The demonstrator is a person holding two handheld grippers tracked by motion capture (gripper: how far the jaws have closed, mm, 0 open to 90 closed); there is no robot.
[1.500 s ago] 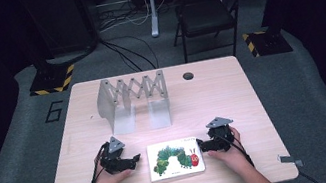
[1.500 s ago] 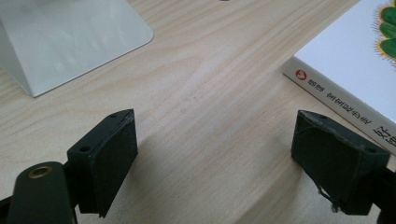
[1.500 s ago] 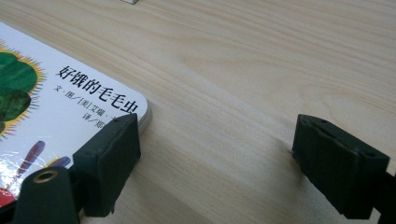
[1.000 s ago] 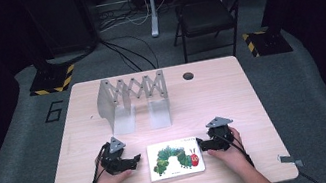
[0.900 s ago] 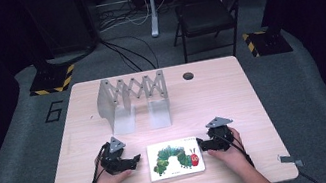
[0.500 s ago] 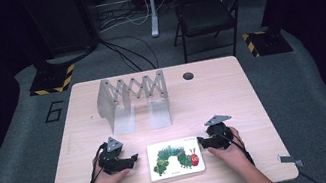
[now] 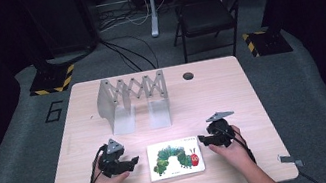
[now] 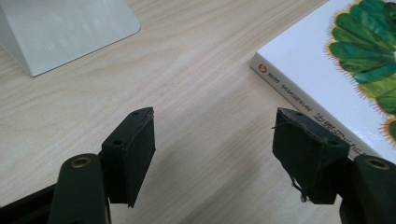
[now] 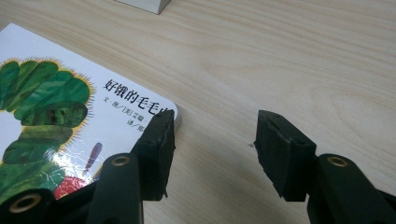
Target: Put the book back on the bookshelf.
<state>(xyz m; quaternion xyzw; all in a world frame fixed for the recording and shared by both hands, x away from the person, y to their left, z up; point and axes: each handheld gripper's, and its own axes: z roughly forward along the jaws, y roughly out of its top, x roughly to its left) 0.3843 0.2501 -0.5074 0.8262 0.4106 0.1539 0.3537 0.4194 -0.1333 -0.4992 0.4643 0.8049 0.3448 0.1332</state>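
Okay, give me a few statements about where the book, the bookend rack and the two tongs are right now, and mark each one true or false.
1. The picture book lies flat on the table, cover up. True.
2. The left tongs are clamped shut on the book's spine. False: their jaws stand open, with bare table between them and the book beside one jaw.
3. The book stands upright in the folding rack. False: the rack holds nothing and the book lies nearer the person.
4. The right tongs are open, at the book's corner. True.
5. The two tongs sit on opposite sides of the book. True.
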